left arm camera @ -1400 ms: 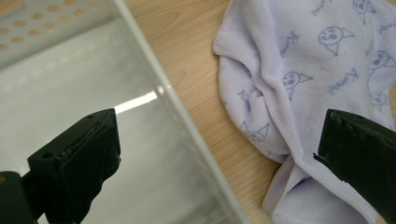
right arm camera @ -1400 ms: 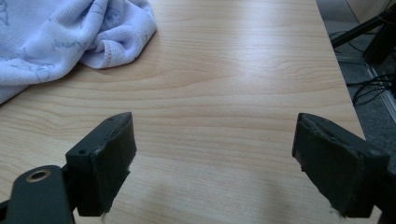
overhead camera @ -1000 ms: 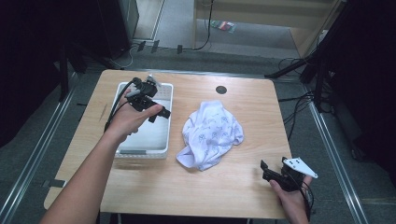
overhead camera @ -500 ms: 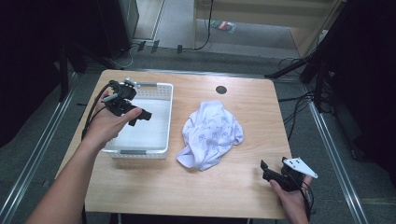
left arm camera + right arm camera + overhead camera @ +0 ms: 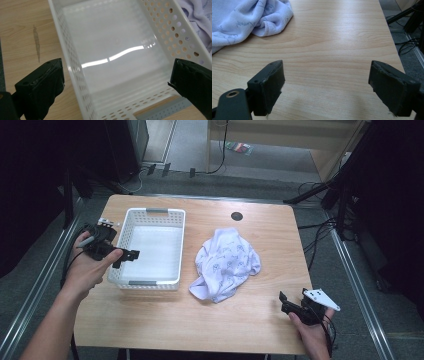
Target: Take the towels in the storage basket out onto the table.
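Observation:
A white perforated basket stands on the left half of the wooden table; its inside looks empty. A crumpled pale lilac cloth lies just right of it, and its edge reaches into the right gripper view. My left gripper is held over the basket's left rim, jaws wide apart with nothing between them. My right gripper hovers near the table's front right corner, open and empty, with bare wood under it.
The wooden table has a small round black hole near its far edge. Metal rails run along both sides of the table, and cables lie on the floor at the back and right.
My left hand and gripper have drawn back toward the left and nearer me, from above the basket's far part to its left rim. The right gripper has stayed put.

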Tool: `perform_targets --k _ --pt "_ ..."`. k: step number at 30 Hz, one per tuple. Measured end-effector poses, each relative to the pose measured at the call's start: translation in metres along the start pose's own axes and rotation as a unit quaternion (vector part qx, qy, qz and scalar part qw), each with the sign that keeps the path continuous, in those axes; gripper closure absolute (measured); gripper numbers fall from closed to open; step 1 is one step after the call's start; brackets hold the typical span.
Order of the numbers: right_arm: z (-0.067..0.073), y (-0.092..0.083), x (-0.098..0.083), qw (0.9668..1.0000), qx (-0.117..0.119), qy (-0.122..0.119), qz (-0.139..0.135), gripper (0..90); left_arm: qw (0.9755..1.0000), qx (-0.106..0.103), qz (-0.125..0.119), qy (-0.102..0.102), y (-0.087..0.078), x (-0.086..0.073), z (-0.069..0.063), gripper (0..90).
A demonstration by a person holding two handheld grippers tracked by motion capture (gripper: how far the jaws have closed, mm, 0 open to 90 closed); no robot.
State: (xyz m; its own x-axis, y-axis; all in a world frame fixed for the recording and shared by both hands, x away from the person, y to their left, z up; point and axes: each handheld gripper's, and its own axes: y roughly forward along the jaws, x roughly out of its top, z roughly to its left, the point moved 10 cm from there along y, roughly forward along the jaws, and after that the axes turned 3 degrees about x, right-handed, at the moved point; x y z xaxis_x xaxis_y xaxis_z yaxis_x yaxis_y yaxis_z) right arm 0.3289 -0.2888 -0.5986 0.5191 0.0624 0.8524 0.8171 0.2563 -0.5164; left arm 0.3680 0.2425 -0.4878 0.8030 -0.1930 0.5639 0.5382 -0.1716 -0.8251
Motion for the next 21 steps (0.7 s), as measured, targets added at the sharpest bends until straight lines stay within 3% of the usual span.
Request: perform_targets --k 2,4,8,11,15,21 --pt "0.0 0.0 0.0 1.0 0.0 0.0 0.0 13.5 1.0 0.006 -0.003 -0.001 -0.001 -0.009 0.006 0.0" --pt "0.0 0.0 0.0 1.0 -0.002 0.0 0.0 13.5 0.9999 -0.001 -0.005 -0.012 0.0 -0.018 0.009 0.0" --pt "-0.001 0.0 0.0 1.0 -0.006 0.0 -0.003 13.5 0.9993 -0.007 -0.028 -0.022 -0.004 -0.033 0.017 0.0" --pt "-0.002 0.0 0.0 0.9999 -0.011 0.002 -0.003 13.6 0.9987 0.001 -0.041 -0.029 -0.007 -0.042 0.025 0.0" --pt "-0.002 0.0 0.001 0.9999 -0.012 0.004 -0.005 13.6 0.9967 0.012 -0.066 -0.045 -0.01 -0.057 0.041 0.0" --pt "-0.002 -0.001 0.0 0.9999 -0.012 0.003 -0.005 13.6 0.9908 0.024 -0.11 -0.075 -0.018 -0.082 0.062 0.0"
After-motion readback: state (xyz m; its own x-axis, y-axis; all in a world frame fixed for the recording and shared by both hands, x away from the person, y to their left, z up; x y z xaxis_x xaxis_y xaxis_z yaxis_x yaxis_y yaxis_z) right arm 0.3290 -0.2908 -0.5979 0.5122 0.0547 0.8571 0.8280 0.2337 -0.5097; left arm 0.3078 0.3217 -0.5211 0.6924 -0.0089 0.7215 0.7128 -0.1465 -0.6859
